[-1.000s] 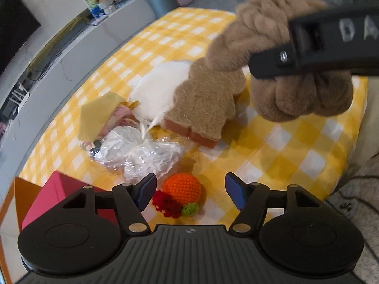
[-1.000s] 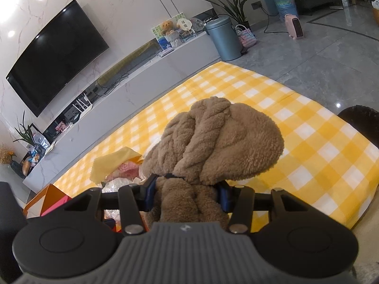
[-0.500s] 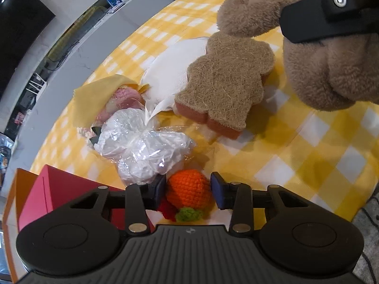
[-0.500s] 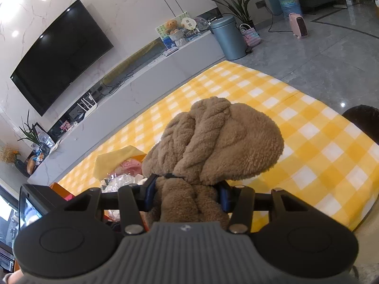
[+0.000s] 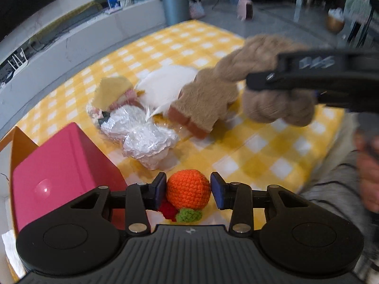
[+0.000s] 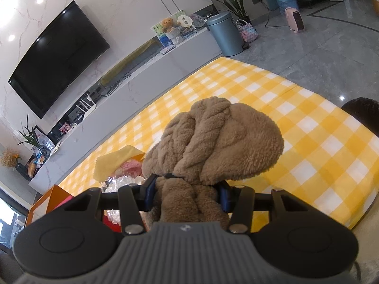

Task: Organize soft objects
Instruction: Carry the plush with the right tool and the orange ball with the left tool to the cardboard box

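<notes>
While the far half of the yellow checked cloth (image 5: 189,40) lies bare to its edge, the near left corner is crowded by a pink box (image 5: 61,172) and a plastic-wrapped bundle (image 5: 144,139). The left gripper (image 5: 188,189) pinches a crocheted orange (image 5: 188,189). The right gripper (image 6: 187,195) clamps a knotted brown plush (image 6: 213,142), pointing away toward the far edge.

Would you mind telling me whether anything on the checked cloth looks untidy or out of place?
Yes: the soft items lie jumbled in an overlapping heap on the yellow checked cloth, the bear-shaped toast toy resting partly on the white cushion.
</notes>
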`<state>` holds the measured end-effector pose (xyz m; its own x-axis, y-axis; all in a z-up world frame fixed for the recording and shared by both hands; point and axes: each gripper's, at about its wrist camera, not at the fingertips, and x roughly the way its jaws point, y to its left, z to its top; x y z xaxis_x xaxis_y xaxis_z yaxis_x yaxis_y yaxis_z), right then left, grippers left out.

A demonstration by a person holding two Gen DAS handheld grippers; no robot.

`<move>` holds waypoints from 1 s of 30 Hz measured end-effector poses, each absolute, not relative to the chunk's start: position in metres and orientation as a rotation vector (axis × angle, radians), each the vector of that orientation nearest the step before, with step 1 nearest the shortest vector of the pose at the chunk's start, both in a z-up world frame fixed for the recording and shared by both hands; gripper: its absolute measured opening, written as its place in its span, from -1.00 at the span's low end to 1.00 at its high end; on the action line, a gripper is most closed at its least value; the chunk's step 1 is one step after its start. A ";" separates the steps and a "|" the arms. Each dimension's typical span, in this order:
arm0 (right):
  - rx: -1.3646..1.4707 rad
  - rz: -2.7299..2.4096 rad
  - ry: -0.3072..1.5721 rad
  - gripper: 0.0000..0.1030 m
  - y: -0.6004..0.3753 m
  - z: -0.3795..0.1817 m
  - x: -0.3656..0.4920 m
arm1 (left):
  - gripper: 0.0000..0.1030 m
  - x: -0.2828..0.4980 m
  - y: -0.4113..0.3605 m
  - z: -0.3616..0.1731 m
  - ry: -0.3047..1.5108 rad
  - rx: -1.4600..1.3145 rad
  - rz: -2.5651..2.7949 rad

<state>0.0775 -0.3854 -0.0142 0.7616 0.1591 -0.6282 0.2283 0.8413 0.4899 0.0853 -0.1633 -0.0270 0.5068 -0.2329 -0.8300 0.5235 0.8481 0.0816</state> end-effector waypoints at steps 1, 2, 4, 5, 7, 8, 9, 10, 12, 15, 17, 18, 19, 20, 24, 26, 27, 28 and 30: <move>0.592 -0.031 0.714 -0.03 -0.385 -0.014 0.078 | -0.10 0.082 -0.161 -0.022 0.924 0.330 -0.469; 0.603 -0.022 0.713 -0.03 -0.386 -0.015 0.077 | -0.10 0.081 -0.159 -0.016 0.915 0.317 -0.470; 0.608 -0.010 0.711 -0.03 -0.385 -0.015 0.077 | -0.10 0.079 -0.157 -0.007 0.895 0.293 -0.472; 0.604 -0.009 0.711 -0.03 -0.384 -0.015 0.077 | -0.11 0.079 -0.155 -0.002 0.882 0.288 -0.473; 0.598 -0.009 0.712 -0.03 -0.383 -0.014 0.077 | -0.10 0.076 -0.153 0.006 0.855 0.289 -0.470; 0.598 -0.007 0.712 -0.03 -0.383 -0.014 0.077 | -0.10 0.076 -0.153 0.009 0.841 0.299 -0.465; 0.600 -0.001 0.713 -0.03 -0.382 -0.015 0.078 | -0.10 0.075 -0.153 0.012 0.824 0.309 -0.459; 0.602 0.008 0.713 -0.03 -0.382 -0.014 0.078 | -0.10 0.075 -0.153 0.015 0.810 0.312 -0.450; 0.601 0.032 0.711 -0.03 -0.379 -0.013 0.079 | -0.10 0.078 -0.149 0.021 0.800 0.301 -0.440; 0.579 0.071 0.696 -0.03 -0.369 -0.006 0.077 | -0.11 0.078 -0.141 0.031 0.770 0.274 -0.434; 0.566 0.106 0.685 -0.03 -0.361 0.000 0.076 | -0.10 0.075 -0.135 0.037 0.736 0.271 -0.417; 0.562 0.121 0.679 -0.03 -0.357 0.002 0.075 | -0.11 0.074 -0.131 0.040 0.721 0.267 -0.411; 0.557 0.135 0.672 -0.03 -0.353 0.005 0.074 | -0.11 0.073 -0.127 0.043 0.711 0.260 -0.405; 0.547 0.147 0.666 -0.03 -0.349 0.008 0.072 | -0.10 0.072 -0.122 0.046 0.700 0.249 -0.399; 0.512 0.180 0.642 -0.03 -0.336 0.020 0.068 | -0.10 0.067 -0.095 0.061 0.652 0.183 -0.367; 0.494 0.193 0.636 -0.03 -0.328 0.025 0.065 | -0.10 0.066 -0.079 0.069 0.639 0.143 -0.347; 0.477 0.201 0.634 -0.03 -0.323 0.028 0.064 | -0.10 0.065 -0.071 0.073 0.630 0.126 -0.341; 0.461 0.209 0.633 -0.03 -0.318 0.031 0.063 | -0.11 0.063 -0.062 0.077 0.619 0.110 -0.330; 0.438 0.228 0.631 -0.03 -0.307 0.037 0.060 | -0.11 0.061 -0.046 0.084 0.590 0.086 -0.304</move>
